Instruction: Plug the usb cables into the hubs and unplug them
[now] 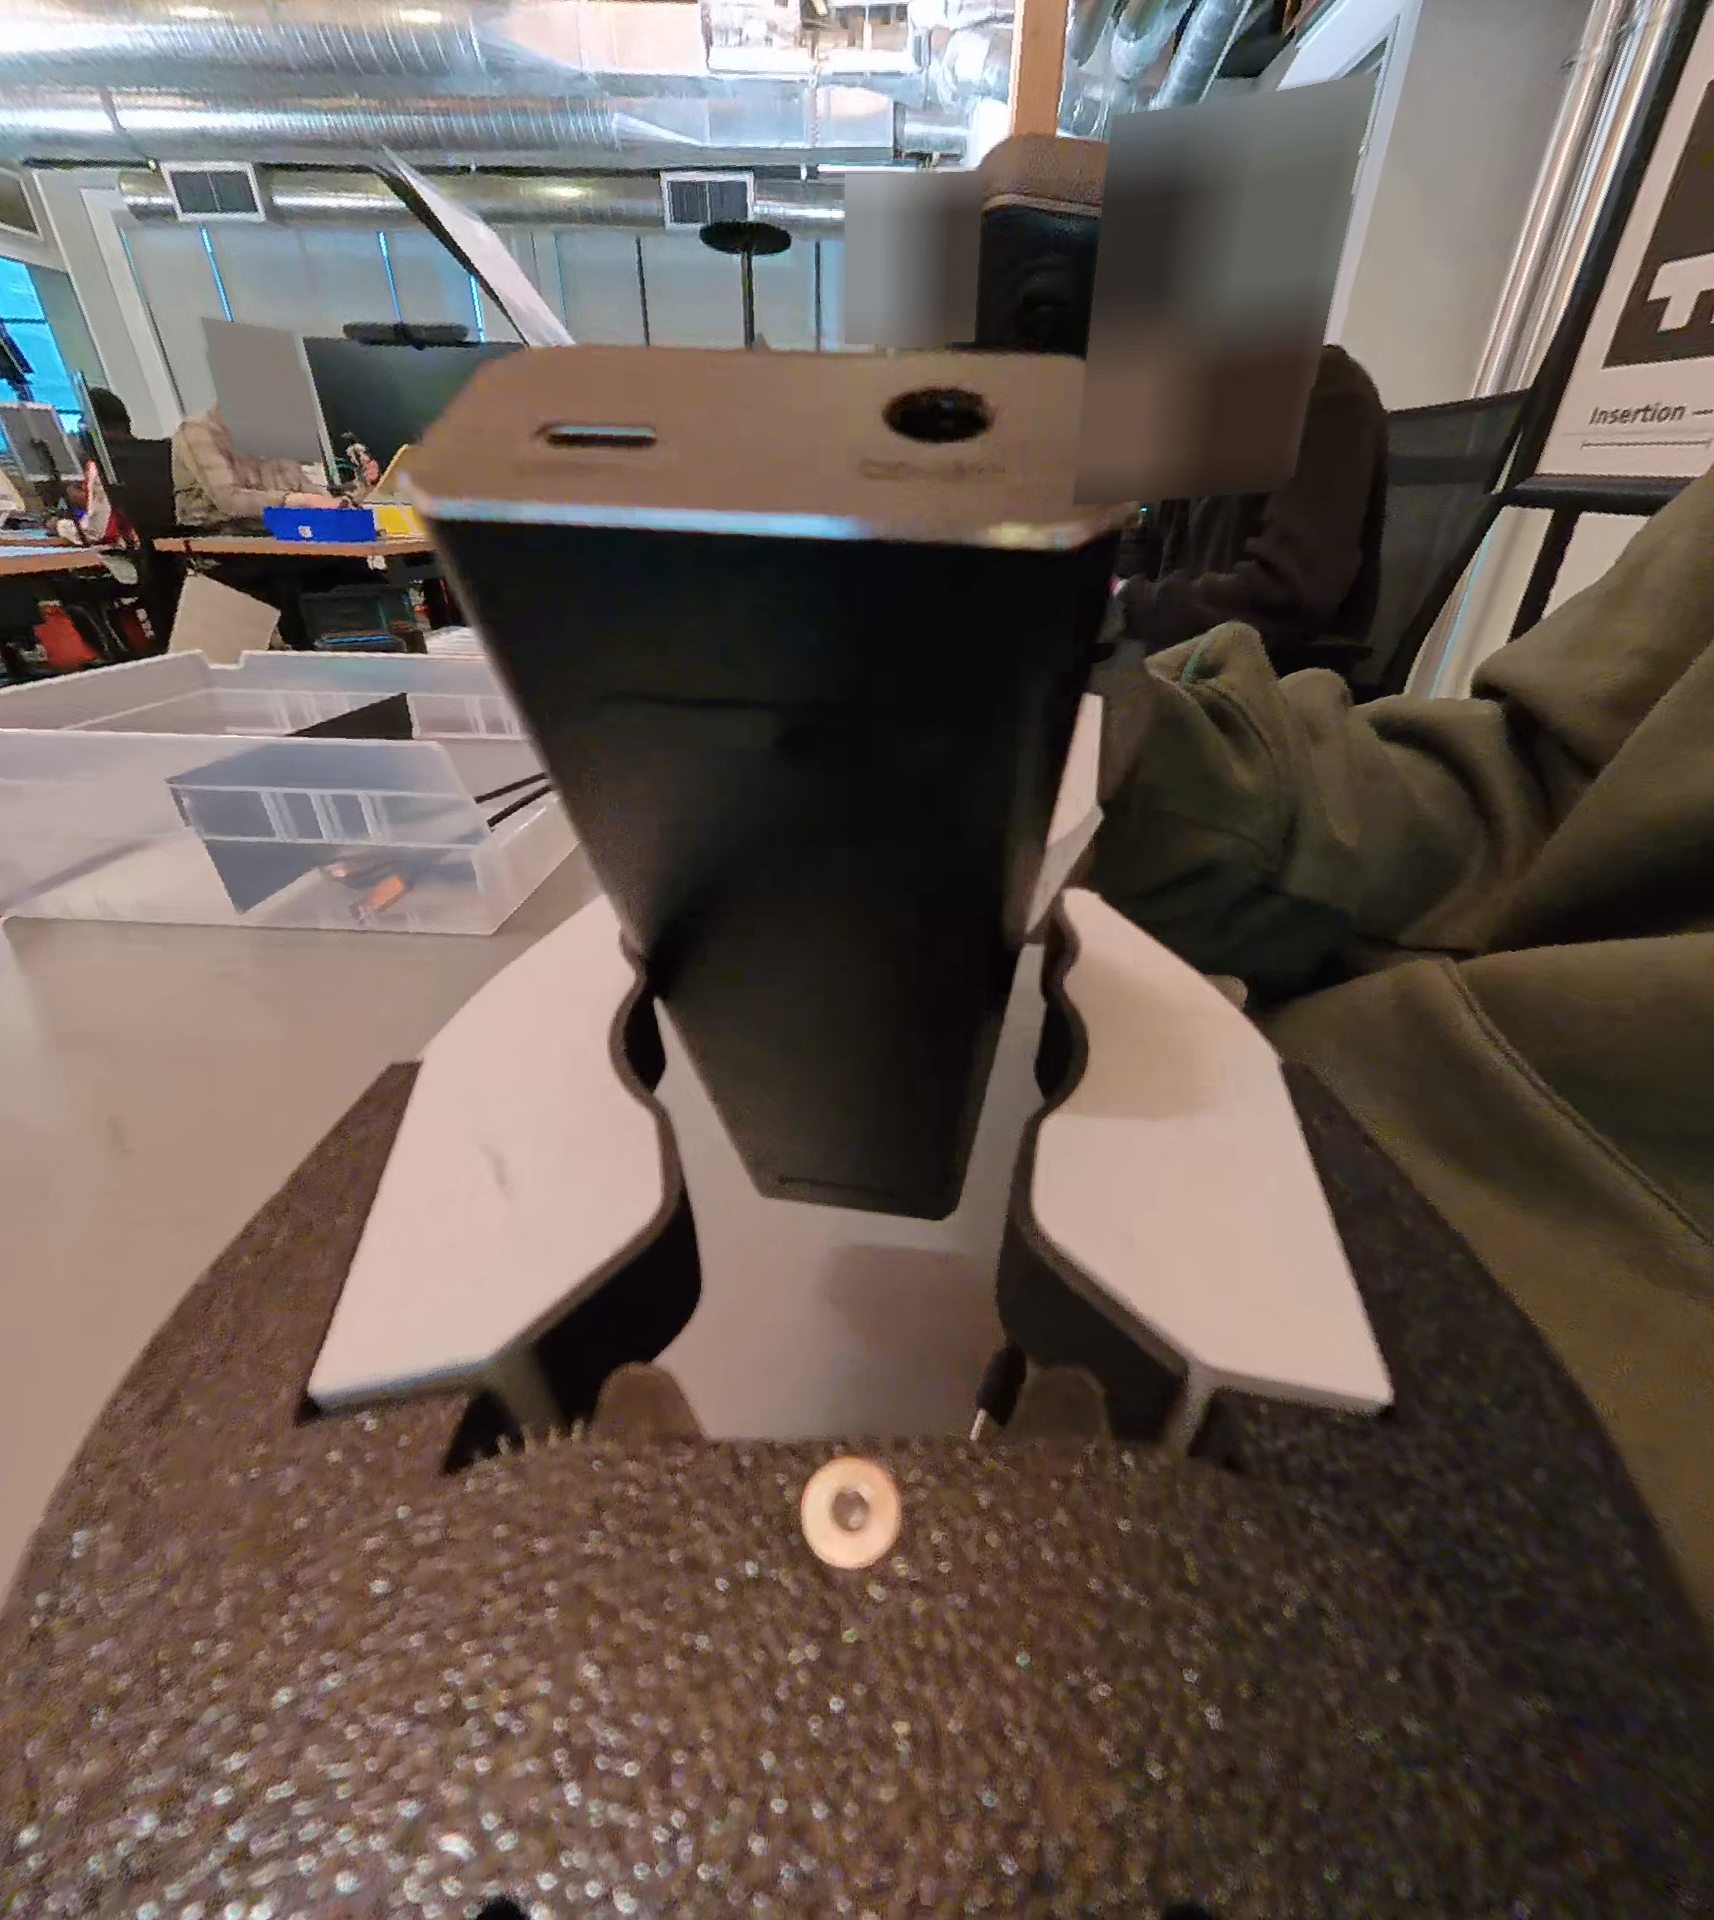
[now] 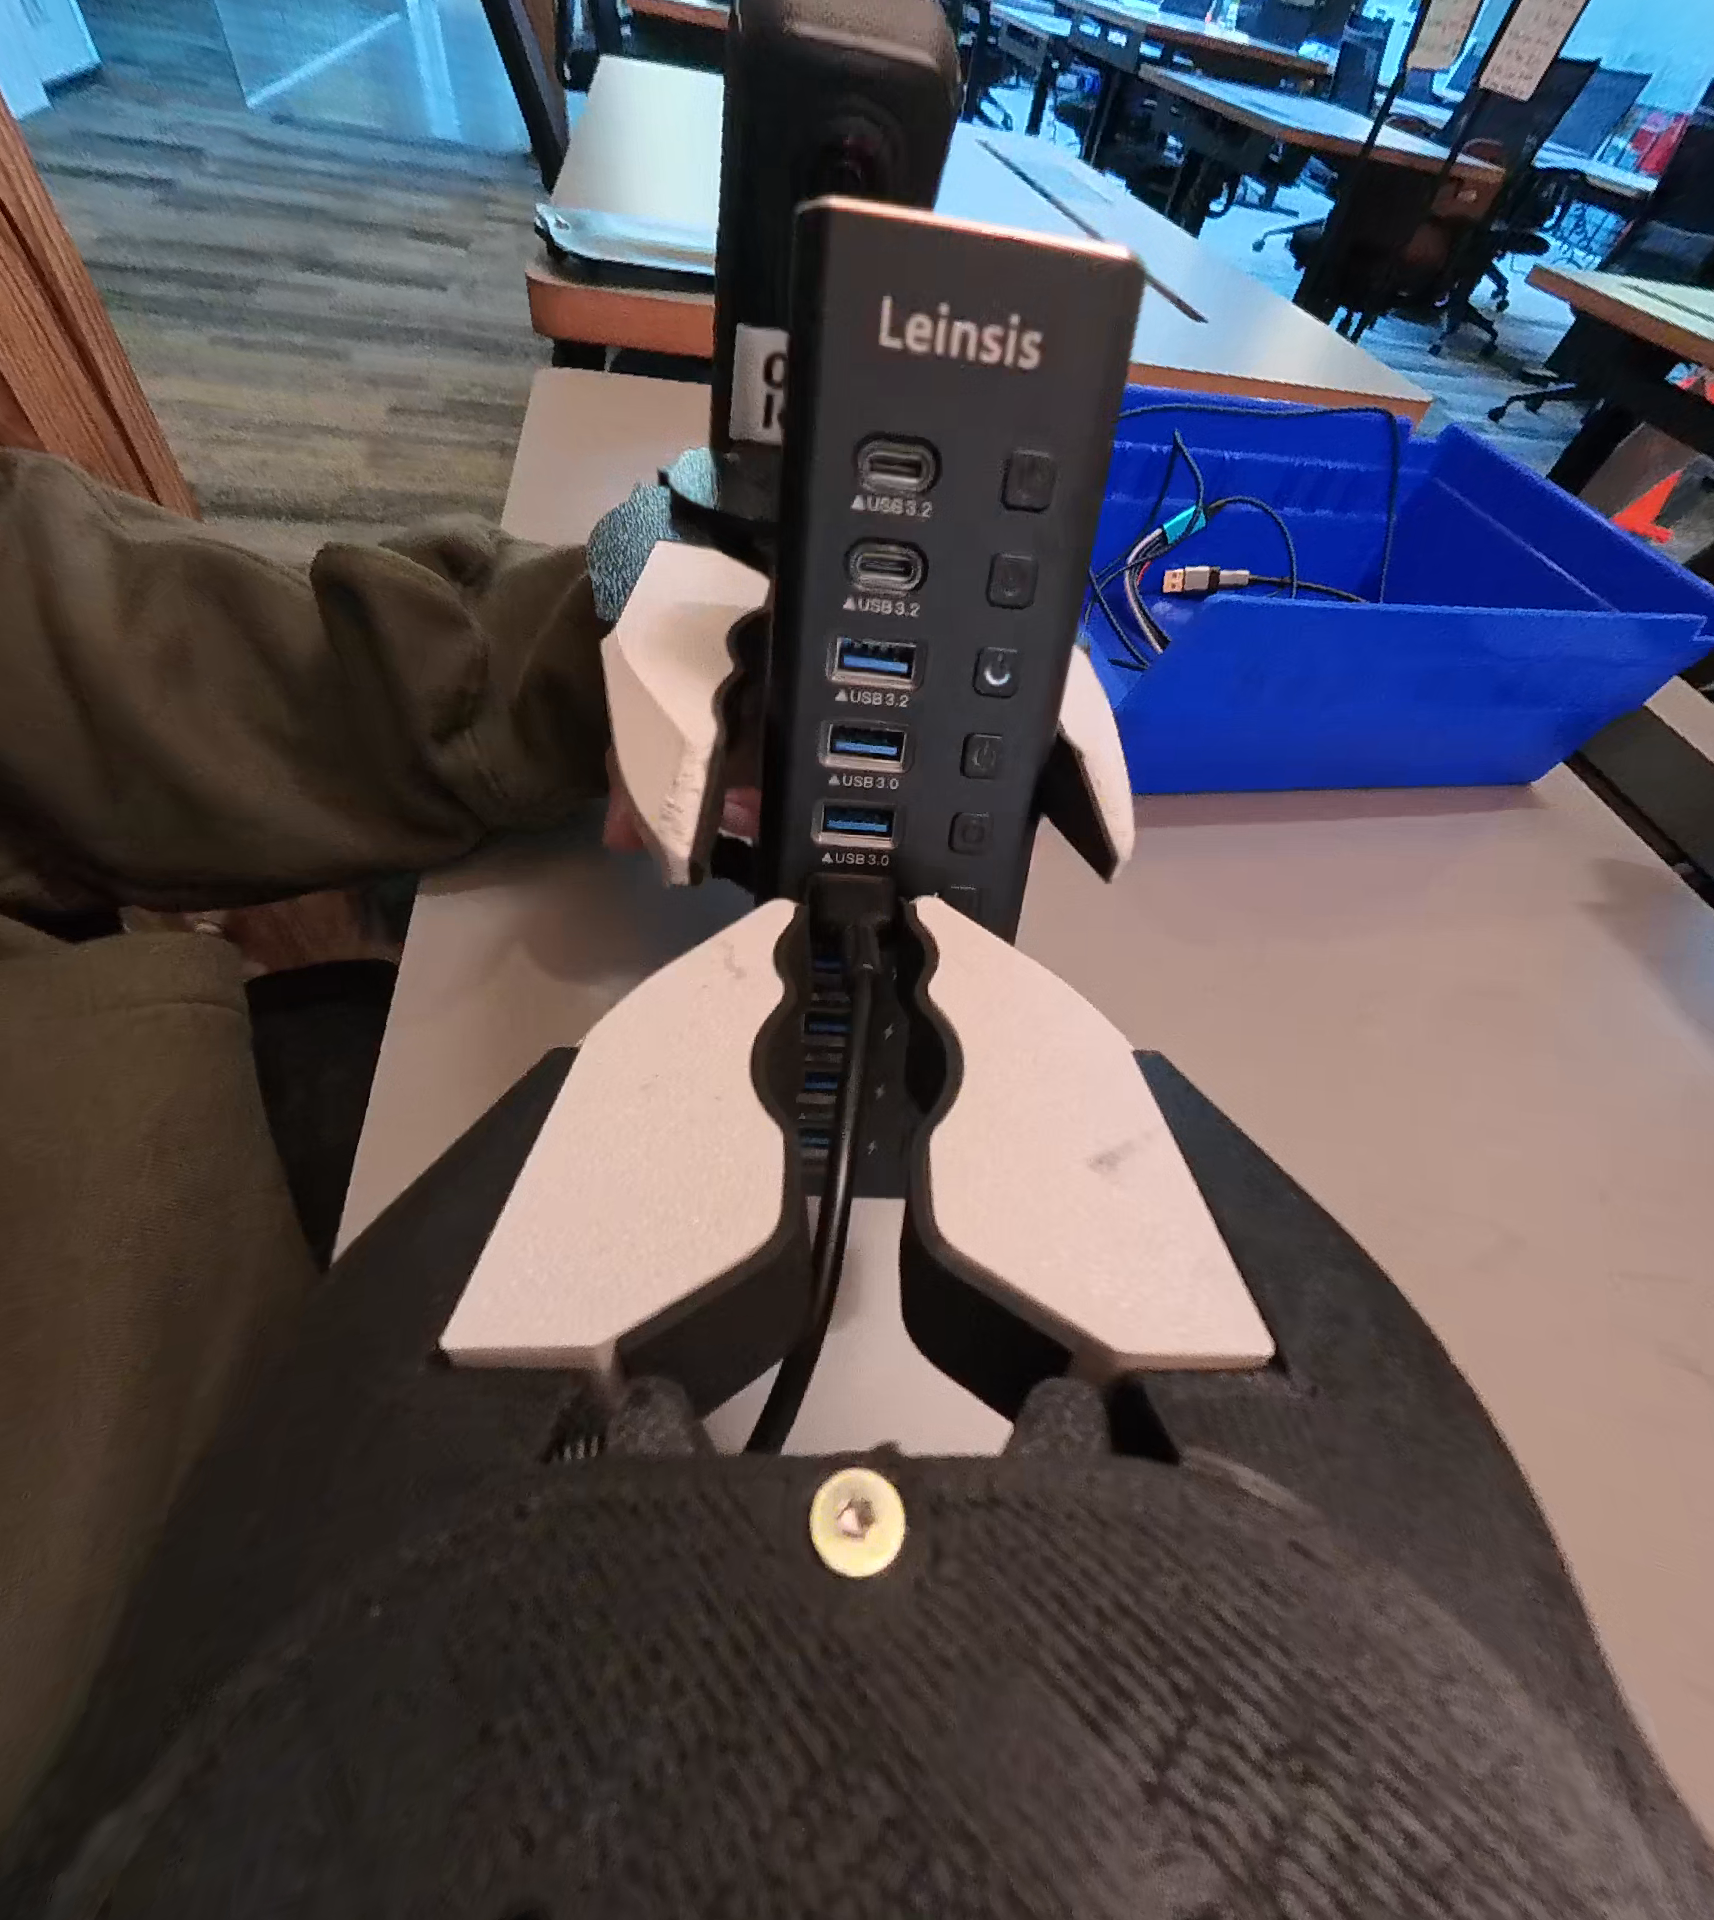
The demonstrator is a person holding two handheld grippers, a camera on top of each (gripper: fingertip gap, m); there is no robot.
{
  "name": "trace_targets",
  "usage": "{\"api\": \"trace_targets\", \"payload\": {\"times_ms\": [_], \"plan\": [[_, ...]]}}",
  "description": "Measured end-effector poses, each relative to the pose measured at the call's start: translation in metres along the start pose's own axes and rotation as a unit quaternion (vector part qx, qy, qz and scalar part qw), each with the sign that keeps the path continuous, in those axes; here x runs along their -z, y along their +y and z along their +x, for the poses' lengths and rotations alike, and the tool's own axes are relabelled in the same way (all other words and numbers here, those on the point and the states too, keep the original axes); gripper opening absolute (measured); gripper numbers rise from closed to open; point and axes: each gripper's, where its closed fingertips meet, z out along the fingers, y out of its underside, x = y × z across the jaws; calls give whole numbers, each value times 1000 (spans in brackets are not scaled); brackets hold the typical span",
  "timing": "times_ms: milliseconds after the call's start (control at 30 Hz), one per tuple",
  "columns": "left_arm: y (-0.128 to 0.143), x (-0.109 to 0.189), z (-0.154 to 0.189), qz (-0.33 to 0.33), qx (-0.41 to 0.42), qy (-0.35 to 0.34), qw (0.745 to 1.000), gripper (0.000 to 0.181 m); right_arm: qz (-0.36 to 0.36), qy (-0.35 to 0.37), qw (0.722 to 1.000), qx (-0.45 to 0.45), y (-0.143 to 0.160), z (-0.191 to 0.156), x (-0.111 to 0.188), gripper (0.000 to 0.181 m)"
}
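Note:
My left gripper (image 1: pixel 837 956) is shut on a black USB hub (image 1: pixel 780 748) and holds it upright above the grey table; I see its plain back and its top end. In the right wrist view the hub's front (image 2: pixel 946 520) faces me, with a column of ports and buttons, and the left gripper's white fingers (image 2: pixel 666 717) clamp its sides. My right gripper (image 2: pixel 848 914) is shut on the black plug (image 2: pixel 845 896) of a USB cable (image 2: pixel 832 1195). The plug sits at a port just below three blue ports. The cable hangs down between my fingers.
A blue bin (image 2: pixel 1404 675) holding loose cables stands on the table (image 2: pixel 1352 1039) behind the hub to the right. Clear plastic bins (image 1: pixel 209 821) stand at the left. An olive sleeve (image 1: pixel 1559 935) and gloved hand are close on the right. People sit at far desks. The grippers are tip to tip, or close to it.

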Motion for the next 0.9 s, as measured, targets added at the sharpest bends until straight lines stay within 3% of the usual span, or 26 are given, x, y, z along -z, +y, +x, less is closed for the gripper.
{"api": "trace_targets", "payload": {"times_ms": [133, 300, 633, 900], "plan": [[8, -1, 1, -14, 11, 9, 1000, 68, 36, -9, 999, -13, -9, 0, 5, 15], [-1, 1, 7, 23, 43, 42, 998, 60, 57, -22, 998, -8, -16, -5, 8, 15], [4, 0, -9, -14, -13, -25, 1000, 59, 41, 3, 997, -61, -7, 8, 8, 16], [12, -2, -10, -59, -51, -41, 996, 59, -18, -5, 999, -30, 4, 7, 9, 15]]}}
